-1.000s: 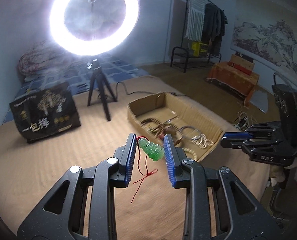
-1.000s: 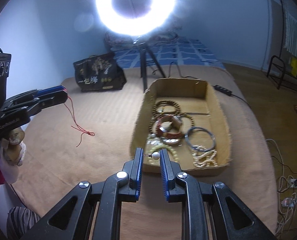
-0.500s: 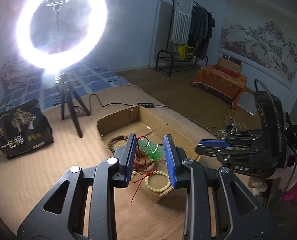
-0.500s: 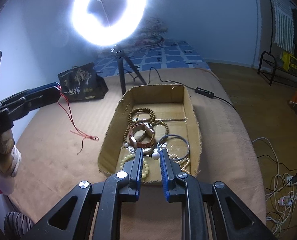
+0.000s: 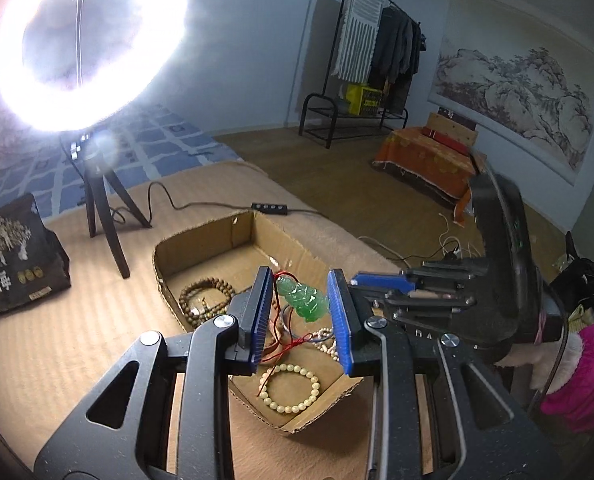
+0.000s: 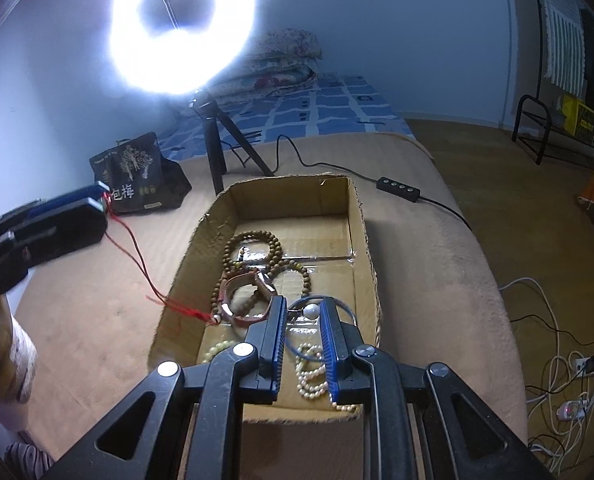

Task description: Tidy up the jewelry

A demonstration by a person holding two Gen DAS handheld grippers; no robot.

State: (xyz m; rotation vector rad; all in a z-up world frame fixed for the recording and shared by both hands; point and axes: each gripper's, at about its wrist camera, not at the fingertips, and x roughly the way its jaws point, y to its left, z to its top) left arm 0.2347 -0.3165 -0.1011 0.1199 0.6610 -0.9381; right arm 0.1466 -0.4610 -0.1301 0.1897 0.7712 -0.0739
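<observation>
My left gripper (image 5: pixel 300 298) is shut on a green jade pendant (image 5: pixel 303 298) with a red cord (image 5: pixel 287 346) that hangs down over the cardboard box (image 5: pixel 201 236). In the right wrist view the left gripper (image 6: pixel 97 202) is left of the box (image 6: pixel 361 240) and the red cord (image 6: pixel 137 252) trails into it. My right gripper (image 6: pixel 303 312) is shut on a small white pearl piece (image 6: pixel 311 312) just above the box's near end. The box holds wooden bead bracelets (image 6: pixel 253 242), a reddish bangle (image 6: pixel 237 304), a blue ring bangle (image 6: pixel 349 310) and cream bead strings (image 6: pixel 309 376).
A ring light on a tripod (image 6: pixel 213 152) stands behind the box. A black printed bag (image 6: pixel 137 176) sits at the left. A cable with an inline switch (image 6: pixel 399 189) runs past the box's far right corner. The mat's right edge drops to the floor with cables (image 6: pixel 569 380).
Both grippers have moved toward and over the box. The pendant's cord now hangs into the box. The right gripper still holds the pearl piece, closer above the jewelry.
</observation>
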